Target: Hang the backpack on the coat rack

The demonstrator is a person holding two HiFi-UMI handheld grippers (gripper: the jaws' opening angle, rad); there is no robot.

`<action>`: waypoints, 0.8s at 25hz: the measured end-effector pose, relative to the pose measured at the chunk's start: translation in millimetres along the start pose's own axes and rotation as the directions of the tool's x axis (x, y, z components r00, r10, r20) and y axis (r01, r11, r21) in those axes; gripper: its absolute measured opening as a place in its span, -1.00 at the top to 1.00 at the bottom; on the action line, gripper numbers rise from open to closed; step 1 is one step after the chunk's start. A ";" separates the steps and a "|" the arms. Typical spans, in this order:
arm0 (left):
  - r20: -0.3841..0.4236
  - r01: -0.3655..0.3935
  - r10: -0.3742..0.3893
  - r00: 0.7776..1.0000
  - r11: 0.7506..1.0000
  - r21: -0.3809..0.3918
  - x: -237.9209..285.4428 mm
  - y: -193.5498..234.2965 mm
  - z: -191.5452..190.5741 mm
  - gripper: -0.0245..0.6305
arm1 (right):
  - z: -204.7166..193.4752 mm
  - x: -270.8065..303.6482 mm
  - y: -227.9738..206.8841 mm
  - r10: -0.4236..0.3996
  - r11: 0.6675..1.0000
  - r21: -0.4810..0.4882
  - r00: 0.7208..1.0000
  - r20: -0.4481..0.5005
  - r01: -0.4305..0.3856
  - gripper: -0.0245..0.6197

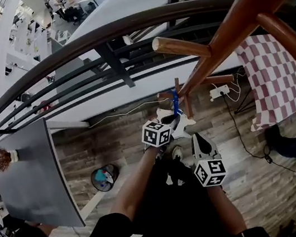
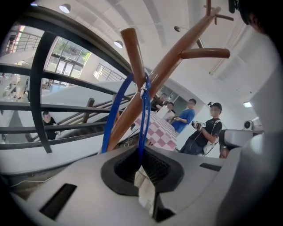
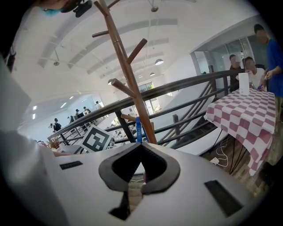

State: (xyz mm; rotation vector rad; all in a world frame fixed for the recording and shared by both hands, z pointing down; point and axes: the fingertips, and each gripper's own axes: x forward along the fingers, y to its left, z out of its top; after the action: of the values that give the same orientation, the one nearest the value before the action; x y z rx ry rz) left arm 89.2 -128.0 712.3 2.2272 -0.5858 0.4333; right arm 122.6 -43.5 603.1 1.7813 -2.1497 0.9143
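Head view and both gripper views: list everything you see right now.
coat rack: one, brown wood, upper right
blue strap: one, blue, looped over a lower peg of the rack
table: one, red-and-white checked cloth, right of the rack
railing: one, dark, behind the rack
power strip: one, white, on the floor by the rack
grey tabletop: one, grey, left
bystanders: several, beside the checked table
left gripper: white, shut on the blue strap
right gripper: white, shut, empty
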 end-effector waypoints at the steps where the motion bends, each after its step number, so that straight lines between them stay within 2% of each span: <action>1: -0.004 -0.013 0.013 1.000 1.000 -0.011 1.4 3.7 -2.2 0.87 | 0.0 -0.1 0.3 0.000 1.000 -0.001 1.000 -0.002 0.000 0.89; 5: -0.005 -0.043 0.043 0.999 0.998 -0.048 4.0 12.7 -6.0 0.87 | 0.9 -1.3 0.4 -0.005 1.000 -0.005 1.000 -0.006 0.005 0.89; 20: 0.025 -0.158 0.161 0.987 0.983 -0.093 6.3 38.2 -9.2 0.87 | -8.2 10.1 0.4 -0.022 1.000 0.010 0.999 -0.031 0.022 0.89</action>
State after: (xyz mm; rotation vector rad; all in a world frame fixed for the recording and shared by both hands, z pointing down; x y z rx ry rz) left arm 72.8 -145.4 744.2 2.1117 -0.7897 0.4440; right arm 117.8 -47.0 614.7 1.7796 -2.1067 0.9427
